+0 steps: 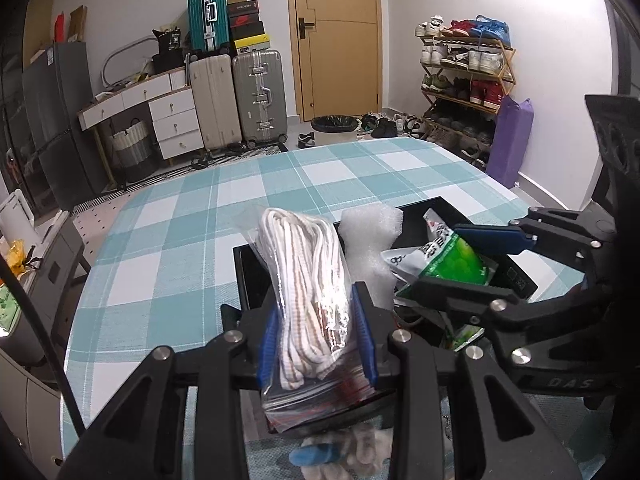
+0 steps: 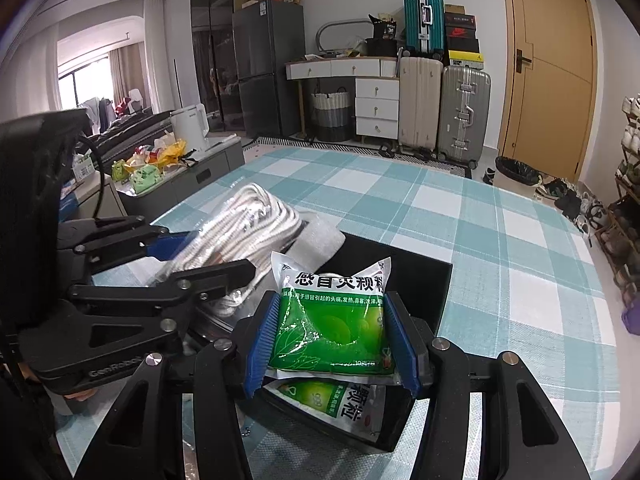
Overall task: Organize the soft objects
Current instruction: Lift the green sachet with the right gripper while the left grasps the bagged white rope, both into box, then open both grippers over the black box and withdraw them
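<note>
The desk (image 1: pixel 192 216) fills most of the room's middle, spread with a teal and white checked cloth, and on it sits a shallow black tray (image 2: pixel 424 280) that both grippers hang over. Behind it, against the far wall, stand a beige suitcase (image 1: pixel 216 100) and a silver suitcase (image 1: pixel 260 96) with a teal suitcase (image 1: pixel 206 16) stacked above, just left of a wooden door (image 1: pixel 336 36); a shoe rack (image 1: pixel 464 68) lines the right wall. Coming down in size, the left gripper (image 1: pixel 318 334) has its blue-padded fingers clamped on a clear bag of white rope (image 1: pixel 304 280), which stands upright between them above the tray's left end. The right gripper (image 2: pixel 332 338) has its fingers closed on a green medicine packet (image 2: pixel 336 320), held above the tray's near end. A second green packet (image 2: pixel 340 400) lies flat in the tray just under the held one. A piece of white foam (image 1: pixel 370 240) sits in the tray between the rope bag and the held packet. A white cloth with a blue patch (image 1: pixel 340 452) lies on the desk beneath the left gripper.
</note>
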`<state>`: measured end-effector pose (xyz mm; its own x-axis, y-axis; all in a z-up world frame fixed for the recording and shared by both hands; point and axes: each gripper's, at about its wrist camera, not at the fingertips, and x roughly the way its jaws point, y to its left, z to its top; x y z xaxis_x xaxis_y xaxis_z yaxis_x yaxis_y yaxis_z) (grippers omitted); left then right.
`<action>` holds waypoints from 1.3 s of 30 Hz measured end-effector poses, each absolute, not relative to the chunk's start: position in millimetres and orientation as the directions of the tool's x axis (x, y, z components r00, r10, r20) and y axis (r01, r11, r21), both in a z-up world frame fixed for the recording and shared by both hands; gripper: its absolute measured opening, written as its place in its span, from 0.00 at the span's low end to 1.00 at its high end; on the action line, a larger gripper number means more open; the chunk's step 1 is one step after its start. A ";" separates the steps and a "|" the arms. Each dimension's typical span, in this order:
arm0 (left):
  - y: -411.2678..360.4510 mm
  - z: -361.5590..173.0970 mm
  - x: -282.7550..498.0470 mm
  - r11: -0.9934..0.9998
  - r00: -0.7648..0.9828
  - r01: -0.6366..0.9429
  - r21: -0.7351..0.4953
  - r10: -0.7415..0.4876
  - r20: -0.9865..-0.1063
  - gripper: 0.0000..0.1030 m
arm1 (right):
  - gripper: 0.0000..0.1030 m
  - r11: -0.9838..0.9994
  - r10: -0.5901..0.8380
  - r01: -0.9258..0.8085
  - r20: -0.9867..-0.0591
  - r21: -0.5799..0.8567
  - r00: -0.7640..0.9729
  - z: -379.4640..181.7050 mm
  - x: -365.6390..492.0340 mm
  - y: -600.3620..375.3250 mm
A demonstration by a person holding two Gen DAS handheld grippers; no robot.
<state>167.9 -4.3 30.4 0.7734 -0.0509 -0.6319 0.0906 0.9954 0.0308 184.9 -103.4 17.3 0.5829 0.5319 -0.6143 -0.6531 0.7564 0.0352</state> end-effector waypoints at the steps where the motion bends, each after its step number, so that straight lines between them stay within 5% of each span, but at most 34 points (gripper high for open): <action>1: -4.1 29.9 168.0 0.995 0.772 0.093 0.028 -0.054 -0.634 0.32 | 0.51 0.757 0.530 -0.652 -0.616 0.036 0.582 15.9 186.0 -103.4; 5: -2.4 28.6 168.6 0.996 0.764 0.088 0.017 -0.056 -0.643 0.37 | 0.56 0.759 0.525 -0.650 -0.624 0.037 0.578 11.9 189.5 -103.8; 9: -3.0 30.3 166.2 0.997 0.766 0.081 0.021 -0.048 -0.641 0.47 | 0.84 0.763 0.537 -0.645 -0.596 0.040 0.598 18.7 184.2 -108.7; 12: -5.0 35.2 160.9 0.997 0.779 0.077 0.024 -0.045 -0.626 0.58 | 0.92 0.781 0.518 -0.625 -0.573 0.014 0.635 26.3 178.4 -115.7; 21: -2.7 53.9 135.9 0.999 0.816 0.042 0.003 -0.033 -0.577 1.00 | 0.99 0.795 0.518 -0.605 -0.566 0.042 0.641 36.8 157.7 -144.0; 39: 13.3 47.0 77.4 0.998 0.821 -0.049 -0.040 0.018 -0.570 1.00 | 0.99 0.773 0.535 -0.632 -0.592 0.055 0.602 25.7 111.9 -151.8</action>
<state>77.4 13.3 47.0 0.8214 0.0175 -0.5701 -0.0489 0.9980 -0.0398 111.9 -151.8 25.7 0.6024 0.5351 -0.5923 -0.6321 0.7729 0.0554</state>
